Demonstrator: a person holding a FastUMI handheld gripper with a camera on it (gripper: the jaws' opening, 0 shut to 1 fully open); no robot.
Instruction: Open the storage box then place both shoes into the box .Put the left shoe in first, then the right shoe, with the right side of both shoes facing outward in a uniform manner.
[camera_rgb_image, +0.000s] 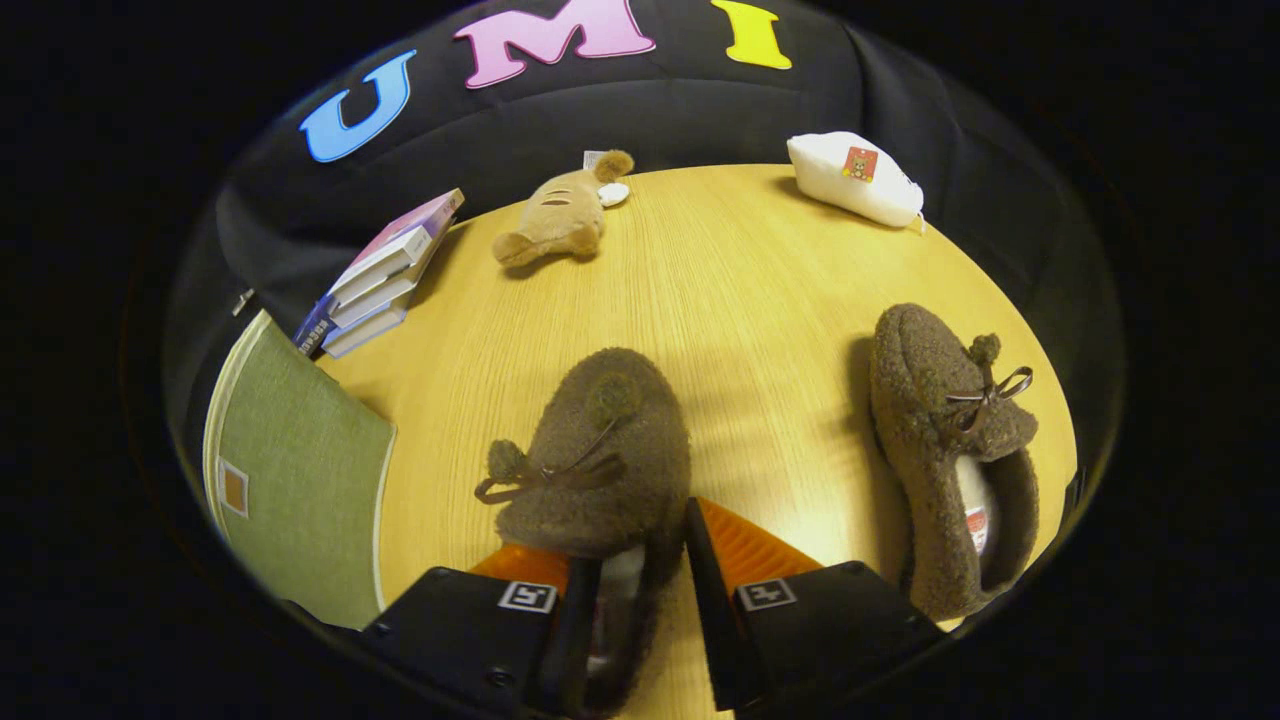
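Observation:
A brown fuzzy shoe (600, 450) with a bow lies toe-away right at my gripper (640, 540). One finger is inside its opening and the other is outside its right wall, so the jaws pinch that wall near the heel. A second matching shoe (930, 420) lies on its side on the wooden table (740, 300), off to the right of the fingers, with its opening turned to the right. A green fabric storage box (300, 480) stands to the left of the fingers, with its flat green face toward me.
A stack of books (385, 275) leans beyond the green box. A tan plush toy (555, 220) lies at the far side of the table, and a white pouch (855, 178) sits at the far right. Bare wood lies between the two shoes.

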